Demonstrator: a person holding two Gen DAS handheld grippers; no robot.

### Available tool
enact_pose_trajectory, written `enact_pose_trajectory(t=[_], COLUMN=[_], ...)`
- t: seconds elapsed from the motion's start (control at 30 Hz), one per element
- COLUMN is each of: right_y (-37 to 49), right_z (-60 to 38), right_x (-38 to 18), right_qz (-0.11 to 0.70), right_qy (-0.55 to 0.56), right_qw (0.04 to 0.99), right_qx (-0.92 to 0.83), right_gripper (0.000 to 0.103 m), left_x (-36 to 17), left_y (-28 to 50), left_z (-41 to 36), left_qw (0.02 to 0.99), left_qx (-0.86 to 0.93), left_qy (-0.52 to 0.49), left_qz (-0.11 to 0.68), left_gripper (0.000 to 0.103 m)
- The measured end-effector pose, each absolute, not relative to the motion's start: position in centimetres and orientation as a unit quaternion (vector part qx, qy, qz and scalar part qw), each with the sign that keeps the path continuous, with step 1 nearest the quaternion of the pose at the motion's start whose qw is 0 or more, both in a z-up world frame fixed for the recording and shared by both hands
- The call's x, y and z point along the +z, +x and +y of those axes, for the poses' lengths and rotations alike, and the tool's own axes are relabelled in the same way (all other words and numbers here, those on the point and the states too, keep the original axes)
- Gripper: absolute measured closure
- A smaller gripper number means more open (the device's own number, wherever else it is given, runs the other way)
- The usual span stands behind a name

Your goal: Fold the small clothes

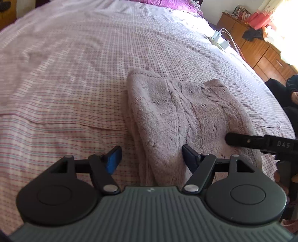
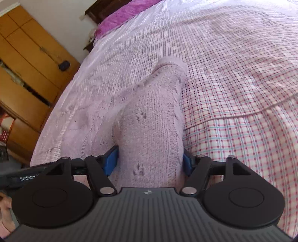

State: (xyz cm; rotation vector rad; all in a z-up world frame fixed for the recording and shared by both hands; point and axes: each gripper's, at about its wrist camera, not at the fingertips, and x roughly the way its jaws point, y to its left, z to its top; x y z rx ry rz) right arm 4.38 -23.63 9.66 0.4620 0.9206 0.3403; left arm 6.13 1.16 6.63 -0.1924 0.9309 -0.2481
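Observation:
A pale pink knitted garment [image 1: 186,111] lies folded on the checked bedsheet [image 1: 74,74], one narrow part running toward me. My left gripper [image 1: 151,159] is open low over its near end. A ridge of the knit lies between the blue pads, and only the right pad [image 1: 190,158] touches it. A black finger [image 1: 245,141] of my right gripper rests on the garment at the right. In the right wrist view the right gripper [image 2: 150,162] is open, and a raised fold of the garment [image 2: 152,115] fills the gap between its pads.
Purple bedding [image 1: 167,3] lies at the head of the bed. White chargers with cables [image 1: 220,40] sit near the bed's right edge, beside a wooden dresser [image 1: 260,48]. A wooden wardrobe [image 2: 24,61] stands past the bed's other side. A person's dark clothing [image 1: 283,93] shows at the right.

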Motion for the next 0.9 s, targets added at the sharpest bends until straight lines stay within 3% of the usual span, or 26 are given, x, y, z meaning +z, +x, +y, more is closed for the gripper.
enact_pose_trajectory(t=[0.23, 0.33, 0.47, 0.6, 0.9], right_y=[-0.3, -2.5, -5.3, -7.5, -8.9], right_z=[-22.2, -22.1, -21.9, -20.8, -19.3], right_x=[12.1, 12.4, 11.8, 10.2, 7.6], right_qz=[0.408, 0.402, 0.404, 0.411, 0.443], right_qy=[0.152, 0.133, 0.131, 0.111, 0.104], right_qw=[0.889, 0.896, 0.897, 0.900, 0.886], right_qx=[0.144, 0.134, 0.126, 0.097, 0.087], right_gripper=[0.016, 0.016, 0.010, 0.002, 0.000], left_x=[9.0, 9.0, 8.2, 6.5, 2.5], left_y=[2.0, 0.1, -2.3, -3.7, -3.4], left_z=[0.3, -0.2, -1.3, -2.4, -3.1], left_qw=[0.908, 0.916, 0.925, 0.915, 0.887], left_qx=[-0.084, -0.063, -0.046, -0.015, 0.013], left_qy=[-0.051, -0.036, -0.002, -0.016, -0.023], left_qz=[0.408, 0.394, 0.377, 0.402, 0.461], left_gripper=[0.031, 0.019, 0.016, 0.016, 0.016])
